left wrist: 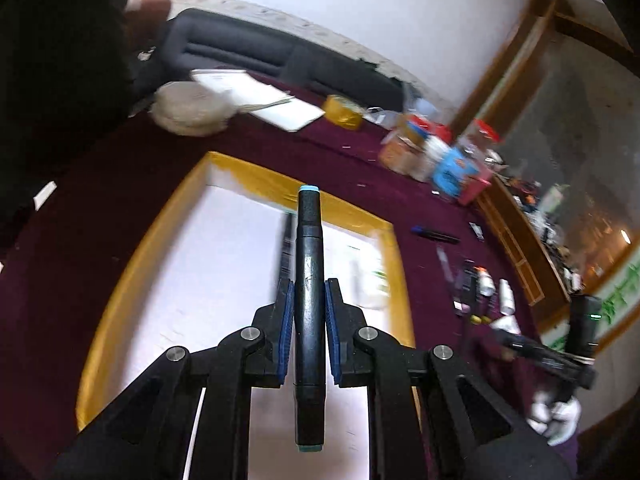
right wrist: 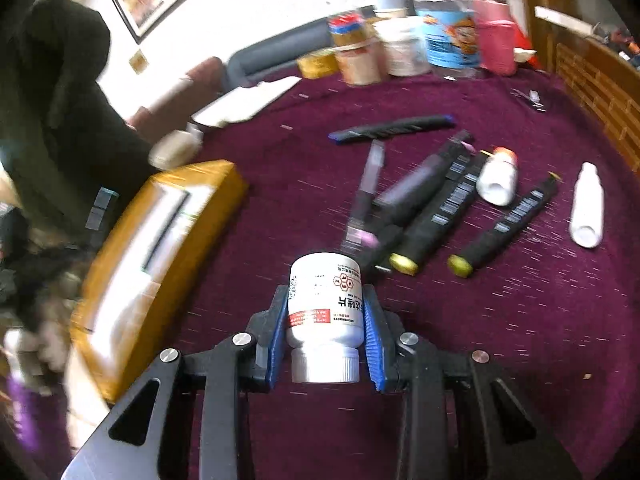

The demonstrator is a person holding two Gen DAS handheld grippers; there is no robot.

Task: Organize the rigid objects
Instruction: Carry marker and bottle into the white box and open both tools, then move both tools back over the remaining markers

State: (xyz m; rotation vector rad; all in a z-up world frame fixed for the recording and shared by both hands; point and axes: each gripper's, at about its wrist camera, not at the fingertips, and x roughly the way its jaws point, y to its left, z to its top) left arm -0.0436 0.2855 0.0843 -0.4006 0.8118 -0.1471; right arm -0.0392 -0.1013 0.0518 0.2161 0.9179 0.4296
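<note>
The left gripper (left wrist: 310, 332), pinching a marker (left wrist: 309, 300) lengthwise along its fingers, hangs directly over the box (left wrist: 240, 176), nearer than the right gripper (right wrist: 325, 332), which clamps a bottle (right wrist: 325, 308) above the counter (right wrist: 520, 320).

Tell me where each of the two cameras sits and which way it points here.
Left wrist: on the left gripper, looking along its fingers, which clamp a black marker, down into the yellow-rimmed box; a white-gloved hand shows at right.
Right wrist: on the right gripper, facing across the purple cloth toward loose markers, clamping a white pill bottle.
Shared: the box, cloth and far jars.
</note>
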